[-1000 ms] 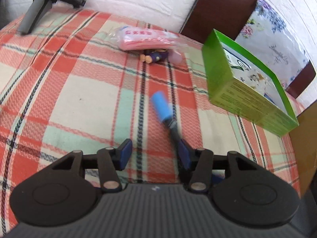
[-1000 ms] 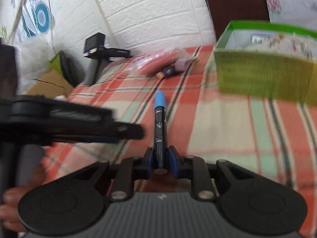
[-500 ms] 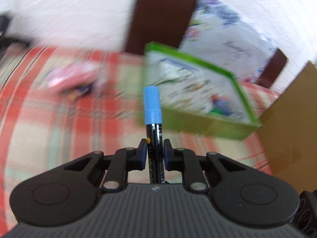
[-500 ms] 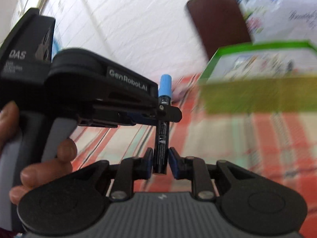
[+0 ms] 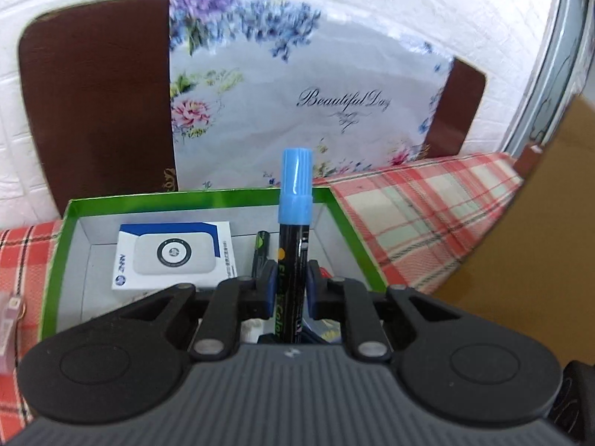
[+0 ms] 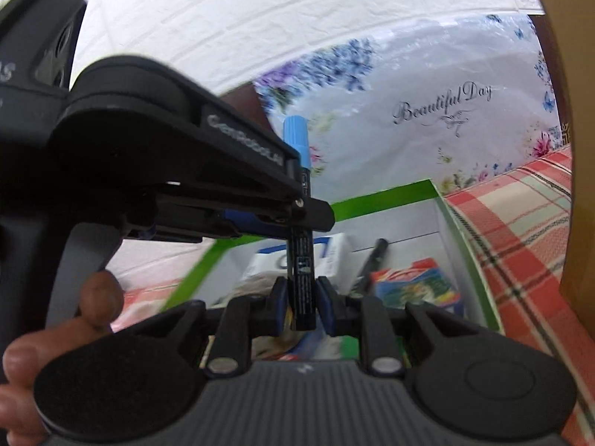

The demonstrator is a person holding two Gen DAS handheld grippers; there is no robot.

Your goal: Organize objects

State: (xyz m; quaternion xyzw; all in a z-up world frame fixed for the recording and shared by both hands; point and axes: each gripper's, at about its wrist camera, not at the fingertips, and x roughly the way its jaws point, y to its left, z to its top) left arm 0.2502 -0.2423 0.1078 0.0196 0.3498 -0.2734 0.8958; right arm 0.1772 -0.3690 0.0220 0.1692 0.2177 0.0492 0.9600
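Left wrist view shows the left tool (image 5: 291, 290) closed on a marker (image 5: 293, 238), its blue pads pressing the black barrel from both sides, the light blue cap pointing up and away; the marker stands over the open green box (image 5: 59, 260), which sits on a red plaid cloth (image 5: 427, 215); inside the box, on the far left, lies a white and blue carton (image 5: 174, 254) printed with a round device, and just right of it a dark pen (image 5: 260, 249) rests against the white floor; a floral sheet (image 5: 297, 85) reading "Beautiful Day" leans against a brown board (image 5: 96, 93) beyond the box, and brown cardboard (image 5: 520, 241) fills the right side; right wrist view shows the right tool (image 6: 302, 306) with its pads set slightly apart on either side of the marker's (image 6: 302, 267) lower end, a narrow gap showing on each side, so it is not gripping; the left tool (image 6: 308, 215) crosses from the left and clamps the barrel higher up, with the person's hand (image 6: 55, 334) on its handle; a colourful packet (image 6: 412, 290) lies in the box (image 6: 383, 195) on the right.
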